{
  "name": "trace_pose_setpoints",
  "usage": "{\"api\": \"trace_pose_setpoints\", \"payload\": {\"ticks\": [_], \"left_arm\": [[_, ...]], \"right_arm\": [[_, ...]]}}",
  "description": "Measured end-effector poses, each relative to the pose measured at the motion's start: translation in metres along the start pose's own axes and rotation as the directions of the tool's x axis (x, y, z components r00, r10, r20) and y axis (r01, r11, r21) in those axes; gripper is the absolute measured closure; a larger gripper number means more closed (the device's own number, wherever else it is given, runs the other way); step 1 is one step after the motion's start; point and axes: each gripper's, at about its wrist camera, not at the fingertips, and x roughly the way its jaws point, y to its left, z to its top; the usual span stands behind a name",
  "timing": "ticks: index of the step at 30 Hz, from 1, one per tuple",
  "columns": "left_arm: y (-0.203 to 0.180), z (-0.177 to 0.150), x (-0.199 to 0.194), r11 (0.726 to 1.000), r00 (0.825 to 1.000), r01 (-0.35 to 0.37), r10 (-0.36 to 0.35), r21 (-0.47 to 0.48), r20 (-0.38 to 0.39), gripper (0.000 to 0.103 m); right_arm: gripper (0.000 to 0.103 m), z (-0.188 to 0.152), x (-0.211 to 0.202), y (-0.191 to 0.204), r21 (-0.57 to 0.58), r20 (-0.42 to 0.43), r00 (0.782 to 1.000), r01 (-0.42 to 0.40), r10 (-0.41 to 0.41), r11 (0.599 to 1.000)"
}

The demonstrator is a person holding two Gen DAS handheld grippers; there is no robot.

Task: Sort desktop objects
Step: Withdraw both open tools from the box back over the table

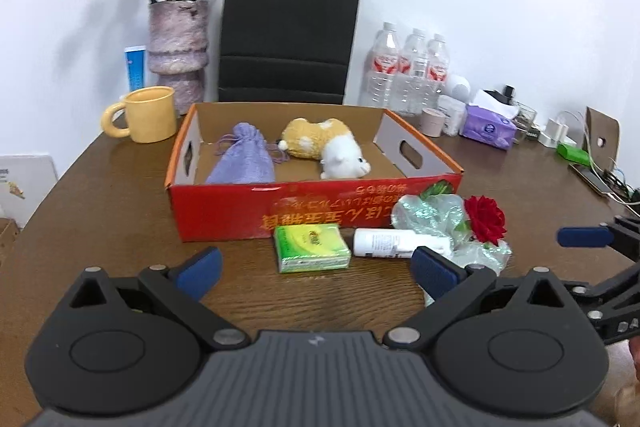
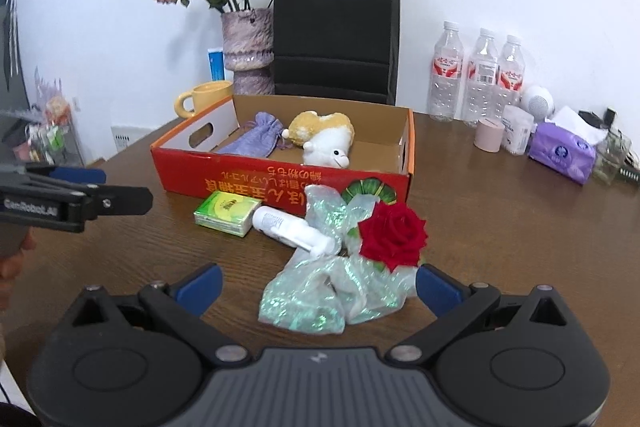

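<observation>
1. Red cardboard box [image 1: 280, 211] stands mid-desk [image 1: 100, 227]; inside we see a lilac drawstring pouch [image 1: 244, 161] and a yellow-white plush toy [image 1: 326, 147].
2. Outside, along the box's near wall toward the desk's front edge, lie a green tissue pack [image 1: 312, 247], a white bottle [image 1: 386, 243] on its side, and a red rose [image 2: 392, 233] in crinkled iridescent wrap [image 2: 320, 303].
3. We judge the tissue pack light, soft and squashable; take it across its short sides.
4. The bottle looks smooth and may roll; grip mid-body.
5. The rose seems fragile; we would pinch the wrap, not the bloom.
6. Our left gripper [image 1: 316, 267] and right gripper [image 2: 318, 283] both hover with fingers spread wide, holding nothing.
</observation>
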Motion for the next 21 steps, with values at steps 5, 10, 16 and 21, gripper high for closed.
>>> {"api": "trace_pose_setpoints", "payload": {"ticks": [5, 10, 16, 21], "left_arm": [[0.001, -0.016, -0.002, 1.000, 1.000, -0.002, 0.001, -0.028, -0.028, 0.000], [0.003, -0.033, -0.014, 0.996, 0.999, 0.005, -0.010, -0.087, -0.049, 0.000], [-0.002, -0.047, -0.023, 0.996, 0.999, -0.020, 0.016, -0.086, -0.040, 0.000], [-0.003, -0.049, -0.023, 0.995, 0.998, -0.044, 0.040, -0.091, -0.042, 0.000]], "right_arm": [[0.000, -0.015, -0.006, 0.008, 0.018, 0.010, 1.000, 0.011, -0.011, 1.000], [0.000, -0.030, -0.009, 0.017, 0.018, -0.003, 1.000, 0.020, -0.020, 1.000], [0.000, -0.041, -0.006, 0.028, 0.007, -0.010, 1.000, 0.026, -0.026, 1.000], [0.000, -0.044, -0.003, 0.033, 0.011, -0.034, 0.999, 0.018, -0.018, 1.000]]}}
